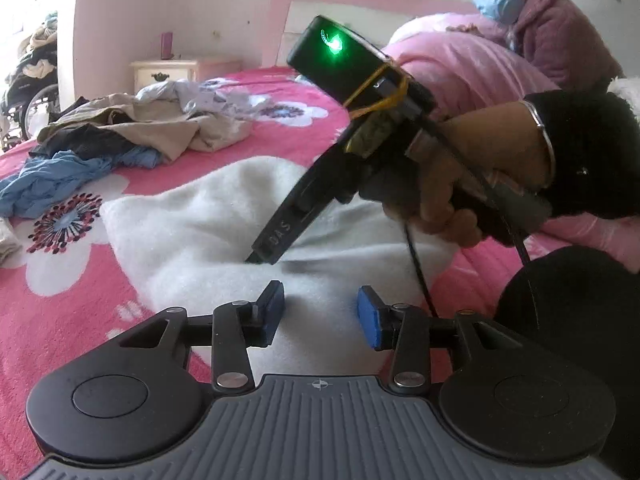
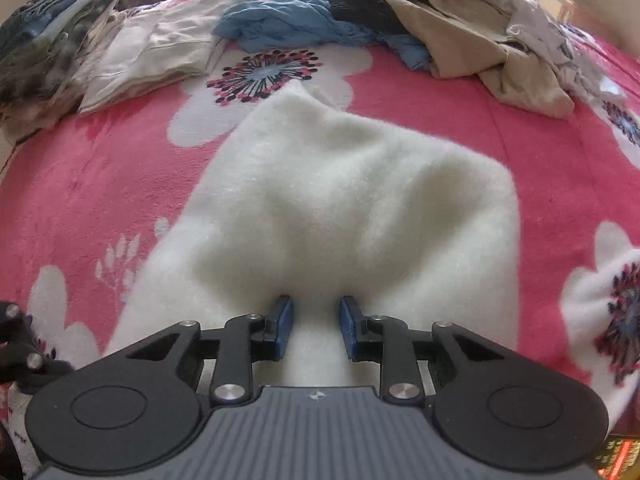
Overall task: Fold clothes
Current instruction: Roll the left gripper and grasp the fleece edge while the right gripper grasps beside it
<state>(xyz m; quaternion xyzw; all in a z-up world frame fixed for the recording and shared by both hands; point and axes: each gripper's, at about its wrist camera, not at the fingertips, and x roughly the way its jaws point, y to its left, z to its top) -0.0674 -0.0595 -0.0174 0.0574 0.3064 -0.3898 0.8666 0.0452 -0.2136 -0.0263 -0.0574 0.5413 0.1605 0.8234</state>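
Your white fleece garment [image 2: 352, 200] lies on the bed [image 2: 100, 184], spread across the pink flowered cover, rumpled and not yet squared into a fold. Your right tool [image 2: 316, 326] points steeply down at its near edge, and a ridge of the fleece rises between the blue pads [image 2: 285, 320], which appear to be pinching it (the contact itself is buried in the pile). Your left tool [image 1: 320, 312] hovers over the same garment with its pads apart and nothing between them.

Progress, as I judge it: a stack of folded clothes [image 2: 120, 52] sits at the far left edge of the bed, so part of the load is done. A loose heap [image 2: 440, 36] of blue, black, tan and pale items lies unfolded at the far side. The current garment is at an early stage, with folding and stacking left to do.
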